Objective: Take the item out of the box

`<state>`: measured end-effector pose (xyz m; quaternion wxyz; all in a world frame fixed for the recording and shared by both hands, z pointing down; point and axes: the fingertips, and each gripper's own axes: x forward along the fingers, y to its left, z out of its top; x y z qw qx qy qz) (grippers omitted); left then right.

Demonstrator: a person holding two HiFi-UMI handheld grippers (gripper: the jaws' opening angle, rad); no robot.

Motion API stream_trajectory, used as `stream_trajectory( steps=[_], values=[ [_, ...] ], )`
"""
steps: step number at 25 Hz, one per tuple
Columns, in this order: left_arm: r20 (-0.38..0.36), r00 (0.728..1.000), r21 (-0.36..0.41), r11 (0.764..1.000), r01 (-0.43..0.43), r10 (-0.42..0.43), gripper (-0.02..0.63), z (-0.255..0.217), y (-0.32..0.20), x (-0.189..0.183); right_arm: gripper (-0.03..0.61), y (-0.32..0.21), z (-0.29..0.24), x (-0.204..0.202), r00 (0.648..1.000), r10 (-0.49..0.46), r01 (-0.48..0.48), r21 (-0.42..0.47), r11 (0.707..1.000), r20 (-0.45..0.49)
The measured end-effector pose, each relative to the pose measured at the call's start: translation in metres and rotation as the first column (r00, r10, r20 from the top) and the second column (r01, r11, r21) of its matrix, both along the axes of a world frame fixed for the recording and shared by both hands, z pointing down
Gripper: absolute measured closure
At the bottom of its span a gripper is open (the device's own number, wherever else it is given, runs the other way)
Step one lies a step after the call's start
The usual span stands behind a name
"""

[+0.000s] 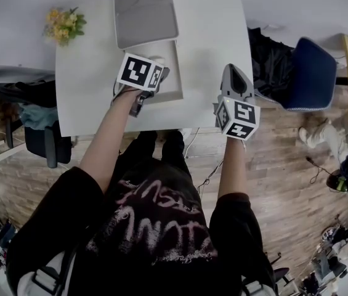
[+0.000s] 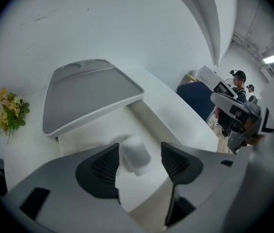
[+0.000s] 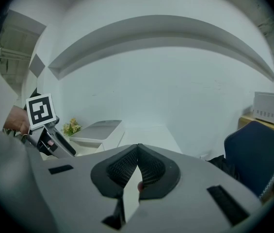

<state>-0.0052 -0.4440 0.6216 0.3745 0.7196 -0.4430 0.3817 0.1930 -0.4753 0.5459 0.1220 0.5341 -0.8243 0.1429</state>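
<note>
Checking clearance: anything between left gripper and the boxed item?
Nothing; the left gripper view shows the left gripper open around the white item, unobstructed.

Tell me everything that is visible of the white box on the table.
The box is white, shallow and rectangular, of plastic by its look, and stands on the white table. Its flat grey lid, with rounded corners, is open and tilted back at the far side. Inside is a small white cylindrical item. The left gripper reaches in, jaws apart on either side of that item.
</note>
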Motion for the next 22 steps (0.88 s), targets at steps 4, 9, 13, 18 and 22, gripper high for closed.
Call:
stream_trajectory(
  steps=[4, 9, 13, 18, 22],
  values=[
    [0.023, 1.0, -0.035, 0.999, 0.013, -0.013, 0.341, 0.011, -0.001, 0.001, 0.569, -0.003, 0.007, 0.007, 1.0, 0.002, -0.003, -0.01, 1.0, -0.008],
    [0.069, 0.997, -0.075, 0.997, 0.032, -0.027, 0.367, 0.022, -0.004, -0.002, 0.569, -0.007, 0.014, 0.014, 1.0, 0.004, -0.004, -0.021, 1.0, -0.011],
    [0.091, 0.995, -0.092, 0.995, 0.037, -0.029, 0.39, 0.028, -0.004, -0.004, 0.569, -0.009, 0.018, 0.017, 1.0, 0.005, -0.005, -0.03, 1.0, -0.018],
    [0.11, 0.994, -0.102, 0.994, 0.026, -0.015, 0.431, 0.033, -0.004, -0.002, 0.569, -0.013, 0.019, 0.021, 1.0, 0.009, -0.01, -0.032, 0.999, -0.019],
    [0.099, 0.995, -0.097, 0.995, 0.017, -0.008, 0.439, 0.033, -0.004, -0.001, 0.569, -0.013, 0.018, 0.022, 1.0, 0.011, -0.011, -0.028, 1.0, -0.021]
  ],
)
